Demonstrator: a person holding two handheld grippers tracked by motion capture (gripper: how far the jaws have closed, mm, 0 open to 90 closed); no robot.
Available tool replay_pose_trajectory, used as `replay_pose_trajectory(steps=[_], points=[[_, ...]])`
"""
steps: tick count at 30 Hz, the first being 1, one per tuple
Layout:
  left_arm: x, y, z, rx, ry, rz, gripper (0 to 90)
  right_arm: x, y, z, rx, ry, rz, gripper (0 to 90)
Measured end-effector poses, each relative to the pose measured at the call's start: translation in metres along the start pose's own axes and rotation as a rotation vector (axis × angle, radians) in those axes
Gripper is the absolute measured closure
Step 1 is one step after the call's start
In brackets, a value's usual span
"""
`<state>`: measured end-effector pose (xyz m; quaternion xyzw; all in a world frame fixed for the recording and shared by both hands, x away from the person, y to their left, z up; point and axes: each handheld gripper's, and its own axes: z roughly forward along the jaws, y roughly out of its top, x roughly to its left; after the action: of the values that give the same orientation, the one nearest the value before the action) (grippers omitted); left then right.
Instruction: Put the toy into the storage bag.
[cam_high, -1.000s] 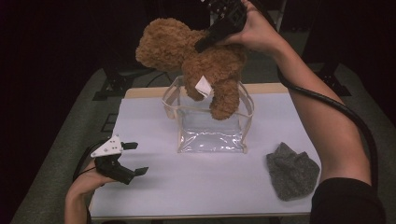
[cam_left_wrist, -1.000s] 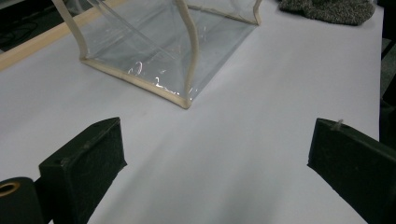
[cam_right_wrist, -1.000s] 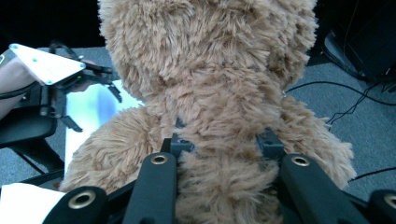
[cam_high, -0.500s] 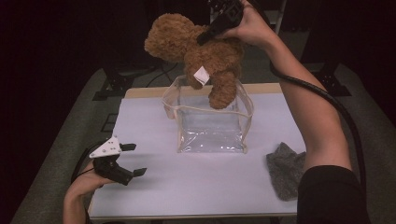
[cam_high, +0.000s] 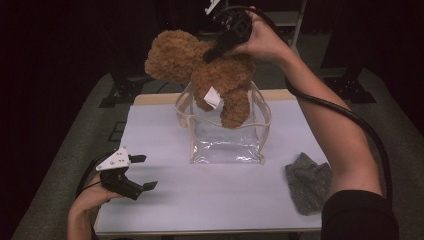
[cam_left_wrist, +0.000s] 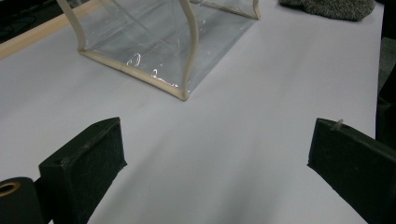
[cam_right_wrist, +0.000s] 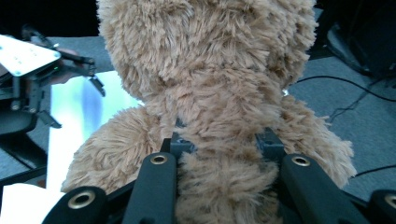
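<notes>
Right gripper (cam_high: 212, 54): clamped on the teddy bear (cam_high: 210, 75); bear's legs just above the clear bag (cam_high: 225, 142)
Left gripper (cam_high: 142, 172): jaws apart, holding nothing; low over the table (cam_high: 210, 200)

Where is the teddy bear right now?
In the high view the teddy bear hangs at the far middle of the table, held by the right tongs, legs dipping into the clear bag.
</notes>
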<state>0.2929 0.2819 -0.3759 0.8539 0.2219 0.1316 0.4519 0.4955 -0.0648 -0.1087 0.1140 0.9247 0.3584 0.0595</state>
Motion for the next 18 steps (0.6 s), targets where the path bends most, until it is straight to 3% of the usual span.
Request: replay_pose_trajectory(steps=[4, 8, 14, 18], points=[[0.0, 0.0, 0.001, 0.003, -0.001, 0.002, 3.0, -0.003, -0.007, 0.007, 0.009, 0.013, 0.009, 67.0], [0.0, -0.001, 0.001, -0.001, -0.002, -0.006, 3.0, -0.017, -0.018, 0.013, 0.023, -0.013, 0.041, 67.1], [0.002, -0.002, 0.001, 0.002, -0.001, -0.006, 3.0, -0.035, -0.033, 0.022, 0.03, -0.014, 0.091, 67.1], [0.002, -0.002, 0.0, 0.003, 0.001, -0.008, 3.0, -0.034, -0.044, 0.03, 0.047, -0.001, 0.091, 67.1]])
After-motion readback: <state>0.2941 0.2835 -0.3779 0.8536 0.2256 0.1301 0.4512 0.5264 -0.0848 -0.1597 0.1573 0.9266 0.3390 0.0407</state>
